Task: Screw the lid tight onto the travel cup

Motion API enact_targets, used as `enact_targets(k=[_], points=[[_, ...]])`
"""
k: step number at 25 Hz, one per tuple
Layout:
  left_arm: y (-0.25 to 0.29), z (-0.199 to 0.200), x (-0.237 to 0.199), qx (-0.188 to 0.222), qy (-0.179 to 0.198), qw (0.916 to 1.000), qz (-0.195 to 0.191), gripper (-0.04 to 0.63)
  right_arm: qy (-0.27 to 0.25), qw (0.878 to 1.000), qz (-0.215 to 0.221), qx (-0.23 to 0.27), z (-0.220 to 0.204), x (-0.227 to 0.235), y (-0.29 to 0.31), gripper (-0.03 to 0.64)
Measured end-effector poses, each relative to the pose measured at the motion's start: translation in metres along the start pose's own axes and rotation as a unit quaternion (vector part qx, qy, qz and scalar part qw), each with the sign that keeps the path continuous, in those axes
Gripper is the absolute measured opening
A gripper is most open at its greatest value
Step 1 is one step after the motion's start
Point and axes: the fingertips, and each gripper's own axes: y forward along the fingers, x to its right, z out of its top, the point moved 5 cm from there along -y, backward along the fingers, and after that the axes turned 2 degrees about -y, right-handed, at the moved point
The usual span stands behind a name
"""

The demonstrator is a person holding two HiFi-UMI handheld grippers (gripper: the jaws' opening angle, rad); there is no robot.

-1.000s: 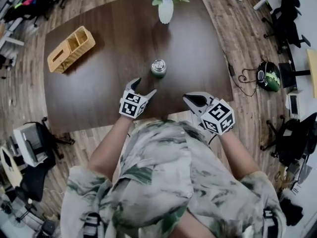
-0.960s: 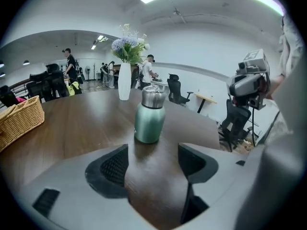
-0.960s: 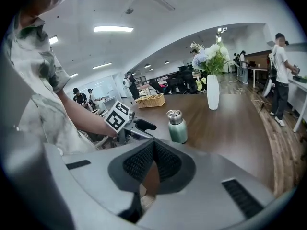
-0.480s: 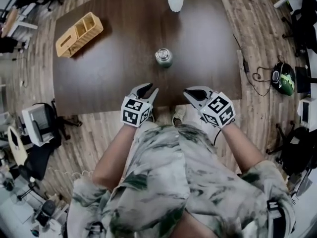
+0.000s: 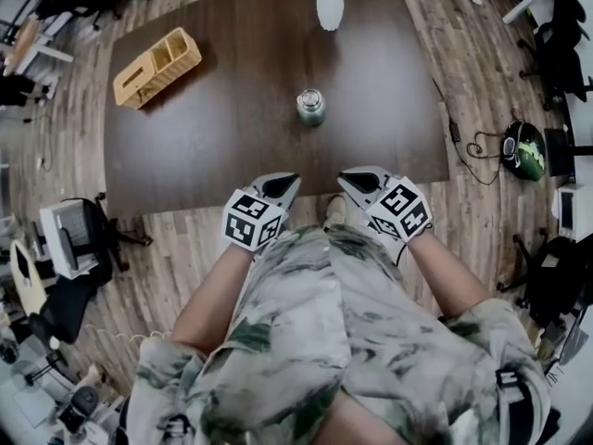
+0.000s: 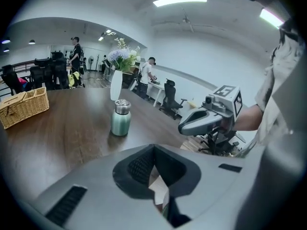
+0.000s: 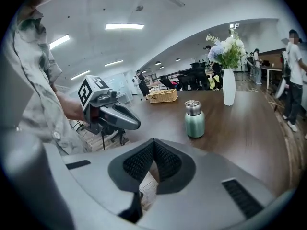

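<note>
On the brown tabletop (image 5: 213,137), the green travel cup (image 5: 310,109) stood upright with its silver lid (image 5: 309,96) on top. Well apart from it, the left gripper (image 5: 291,181) had just been closing and was shut on nothing. The right gripper (image 5: 345,177) was shut and empty too.

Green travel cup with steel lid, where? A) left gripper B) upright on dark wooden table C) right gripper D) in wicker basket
B: the green travel cup stands on the dark wooden table, apart from the left gripper, jaws just closed empty, and the shut right gripper.
</note>
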Motion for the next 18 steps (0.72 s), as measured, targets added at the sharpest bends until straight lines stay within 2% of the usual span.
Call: enact_targets(k=[5,18], points=[[-0.036,-0.011,0.005,0.011,-0.004,0.9997,-0.021,0.023,0.001,1.000,-0.024,0.006,0.003,-0.031,0.001,0.021],[-0.114,-0.056,0.010,0.015,0.043,0.9984,-0.033,0.021,0.002,0.997,-0.080,0.015,0.000,-0.123,0.008,0.021]])
